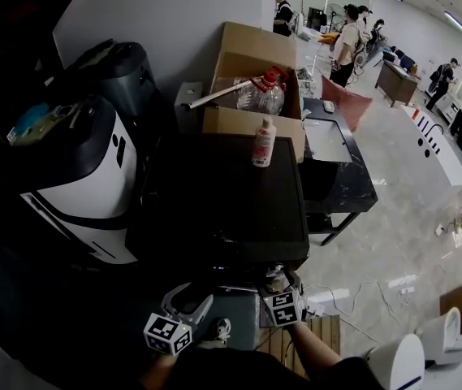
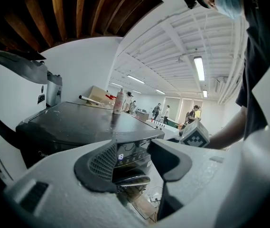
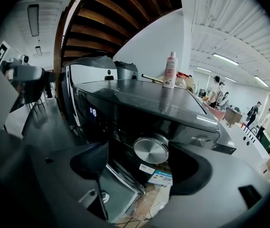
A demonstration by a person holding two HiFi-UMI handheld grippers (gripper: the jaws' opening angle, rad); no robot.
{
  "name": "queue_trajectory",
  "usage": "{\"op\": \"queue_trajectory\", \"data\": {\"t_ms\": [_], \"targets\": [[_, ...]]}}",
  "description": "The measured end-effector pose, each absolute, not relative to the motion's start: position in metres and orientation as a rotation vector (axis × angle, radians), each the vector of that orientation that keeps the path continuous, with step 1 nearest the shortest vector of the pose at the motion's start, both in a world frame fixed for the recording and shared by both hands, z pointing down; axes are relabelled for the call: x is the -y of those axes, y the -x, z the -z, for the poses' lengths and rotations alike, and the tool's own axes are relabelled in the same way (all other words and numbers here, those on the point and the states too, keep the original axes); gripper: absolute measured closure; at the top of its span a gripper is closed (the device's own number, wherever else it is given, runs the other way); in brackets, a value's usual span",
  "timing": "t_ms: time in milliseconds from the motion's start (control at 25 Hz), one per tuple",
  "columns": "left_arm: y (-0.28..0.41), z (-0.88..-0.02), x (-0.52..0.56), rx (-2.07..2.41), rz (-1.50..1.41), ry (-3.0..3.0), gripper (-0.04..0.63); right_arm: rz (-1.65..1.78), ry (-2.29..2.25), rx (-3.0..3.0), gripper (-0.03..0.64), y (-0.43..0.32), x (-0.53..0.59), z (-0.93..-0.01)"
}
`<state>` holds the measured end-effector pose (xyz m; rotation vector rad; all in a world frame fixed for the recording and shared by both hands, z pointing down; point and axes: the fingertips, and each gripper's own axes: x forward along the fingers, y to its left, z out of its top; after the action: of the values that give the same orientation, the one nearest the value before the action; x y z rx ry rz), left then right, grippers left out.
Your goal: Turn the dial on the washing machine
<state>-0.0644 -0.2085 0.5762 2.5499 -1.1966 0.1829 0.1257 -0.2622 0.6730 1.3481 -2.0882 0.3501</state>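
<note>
The black washing machine (image 1: pixel 222 197) stands in front of me, its lid shut. Low on its front panel sits the round silver dial (image 3: pixel 151 149). My right gripper (image 3: pixel 142 167) is open, one jaw on either side of the dial; neither pad touches it. In the head view the right gripper (image 1: pixel 281 287) is at the machine's front edge. Just to its left, my left gripper (image 1: pixel 188 305) is open with nothing in it. In the left gripper view, the left gripper (image 2: pixel 132 163) faces the lit control panel (image 2: pixel 125 156).
A white bottle (image 1: pixel 263 142) stands on the lid's far edge. A white and black appliance (image 1: pixel 84 185) is close on the left, and cardboard boxes (image 1: pixel 251 63) are behind. A black desk (image 1: pixel 340 169) is to the right, a wooden pallet (image 1: pixel 316 340) lies underfoot, and people stand far back.
</note>
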Motion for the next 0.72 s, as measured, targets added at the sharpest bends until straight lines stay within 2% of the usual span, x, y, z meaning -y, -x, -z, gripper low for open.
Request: {"op": "queue_trajectory", "data": {"t_ms": [240,720], "targets": [[0.067,-0.579,0.208,1.210,-0.183,-2.530,0.380,-0.443,-1.361,2.083,0.222,-0.131,0.263,-0.687],[0.079,-0.585,0.207,1.239,-0.194,-2.495,0.382,-0.657,-1.425,2.106,0.222,-0.134,0.268,-0.703]]}}
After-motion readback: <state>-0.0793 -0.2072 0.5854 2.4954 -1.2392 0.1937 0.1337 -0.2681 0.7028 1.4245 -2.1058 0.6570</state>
